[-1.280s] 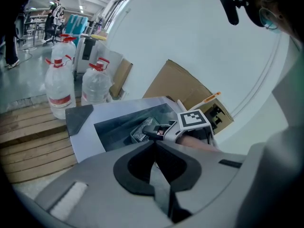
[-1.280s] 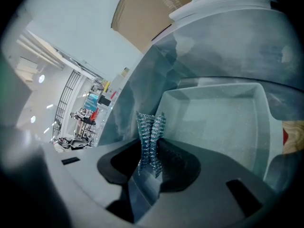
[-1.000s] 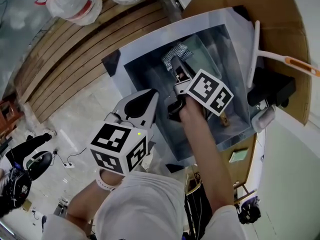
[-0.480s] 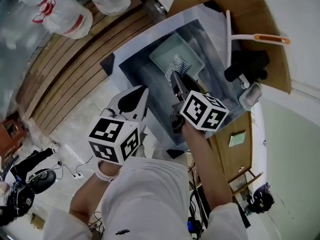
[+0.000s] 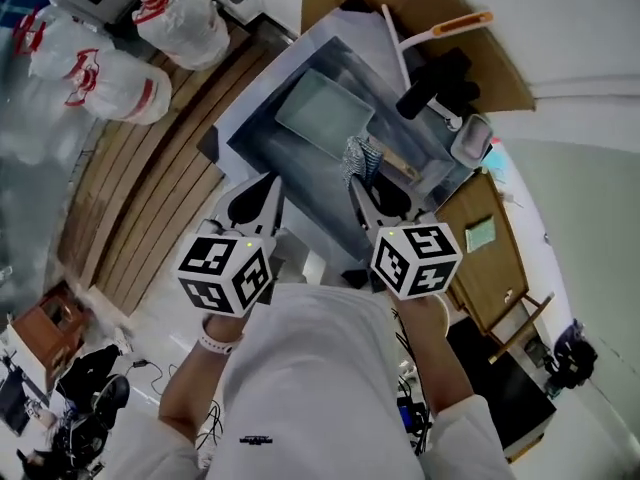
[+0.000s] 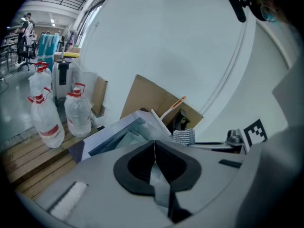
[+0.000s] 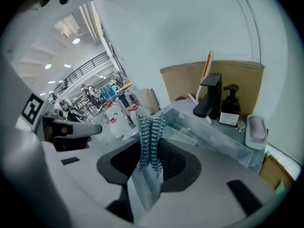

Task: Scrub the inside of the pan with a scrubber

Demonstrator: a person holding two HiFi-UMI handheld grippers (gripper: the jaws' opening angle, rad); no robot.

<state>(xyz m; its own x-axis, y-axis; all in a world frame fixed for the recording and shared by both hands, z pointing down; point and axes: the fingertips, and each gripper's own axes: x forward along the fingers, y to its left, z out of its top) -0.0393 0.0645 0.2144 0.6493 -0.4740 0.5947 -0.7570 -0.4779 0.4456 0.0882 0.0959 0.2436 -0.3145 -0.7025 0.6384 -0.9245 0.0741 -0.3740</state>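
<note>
Gripping the steel scrubber tight in the right tongs over the near rim of the sink, left tongs closed on nothing alongside. Hanging clear of the rectangular pan flat inside the sink, so scrubbing looks unfinished. Bright hall, with water bottles on wooden slats left of the sink.

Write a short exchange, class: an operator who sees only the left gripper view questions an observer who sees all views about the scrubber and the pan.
Operator: Is the right tool gripping the scrubber?
Observer: Yes. The right gripper view shows its jaws shut on the scrubber.
Operator: Is the scrubber inside the pan?
Observer: It appears not. In the head view it hangs just past the pan's near corner, over the sink.
</note>
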